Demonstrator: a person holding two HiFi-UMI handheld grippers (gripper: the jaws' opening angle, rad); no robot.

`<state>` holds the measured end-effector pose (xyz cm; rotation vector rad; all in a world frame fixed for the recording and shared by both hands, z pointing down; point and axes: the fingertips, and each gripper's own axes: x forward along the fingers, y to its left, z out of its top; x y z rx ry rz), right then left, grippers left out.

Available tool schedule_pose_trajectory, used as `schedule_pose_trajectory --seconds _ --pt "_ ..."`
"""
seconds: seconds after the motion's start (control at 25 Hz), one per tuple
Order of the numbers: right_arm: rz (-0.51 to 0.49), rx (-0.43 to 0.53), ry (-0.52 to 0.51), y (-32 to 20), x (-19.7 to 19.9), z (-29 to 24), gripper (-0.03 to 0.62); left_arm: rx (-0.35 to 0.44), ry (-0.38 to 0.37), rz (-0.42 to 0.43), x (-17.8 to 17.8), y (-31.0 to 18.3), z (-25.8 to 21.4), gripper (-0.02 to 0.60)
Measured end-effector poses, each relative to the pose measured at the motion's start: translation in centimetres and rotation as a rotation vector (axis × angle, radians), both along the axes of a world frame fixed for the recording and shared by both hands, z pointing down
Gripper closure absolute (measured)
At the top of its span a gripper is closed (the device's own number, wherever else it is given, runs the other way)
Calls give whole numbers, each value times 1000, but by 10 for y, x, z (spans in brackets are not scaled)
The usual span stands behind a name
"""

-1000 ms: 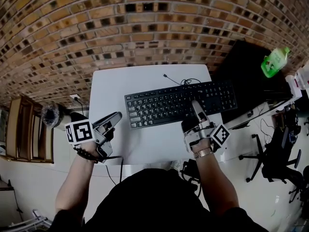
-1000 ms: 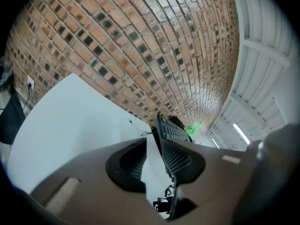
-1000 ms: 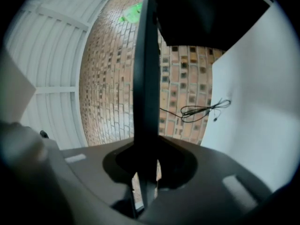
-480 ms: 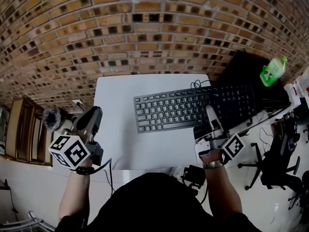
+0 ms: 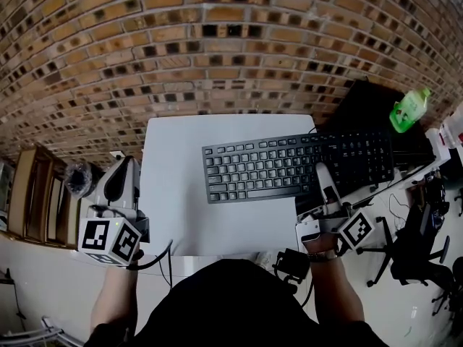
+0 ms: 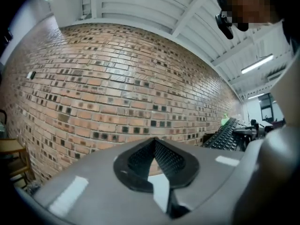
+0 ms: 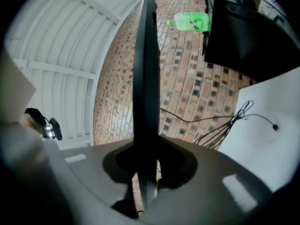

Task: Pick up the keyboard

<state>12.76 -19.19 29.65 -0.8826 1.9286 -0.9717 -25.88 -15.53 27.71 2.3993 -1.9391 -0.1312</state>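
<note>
We see the right gripper (image 5: pixel 323 173) clamped on the near long edge of the black keyboard (image 5: pixel 296 166), toward its right end. In the right gripper view the keyboard (image 7: pixel 145 78) runs edge-on straight out from between the jaws, and both pads of the right gripper (image 7: pixel 145 170) press against its sides. Brickwork shows between the keyboard and the white table (image 7: pixel 267 139) in that view, so we take the board to be held up off the table top. A thin black cable (image 7: pixel 225 125) trails from behind the keyboard and lies looped on the table.

From the head view the keyboard sits over the right half of the table (image 5: pixel 173 194), and its right end reaches out past the table's edge, over a black surface (image 5: pixel 362 103). A green bottle (image 5: pixel 409 109) shows at the far right edge of that surface.

The left gripper (image 5: pixel 124 166) hangs off the table's left side, well apart from the keyboard. In its own view the left gripper (image 6: pixel 153 146) has its jaws clenched together with nothing between them, and it faces the brick wall (image 6: pixel 117 93). A wooden chair (image 5: pixel 32 190) stands at the far left and an office chair (image 5: pixel 412 223) at the far right
</note>
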Motion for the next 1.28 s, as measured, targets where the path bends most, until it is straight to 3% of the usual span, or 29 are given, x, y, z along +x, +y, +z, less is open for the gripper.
schedule_pose_trajectory --seconds 0.44,1.28 --pt "5 10 -4 3 0 -4 530 56 -42 92 36 0 -14 575" --pt "6 7 -28 6 1 -4 530 47 -61 96 41 5 -15 577"
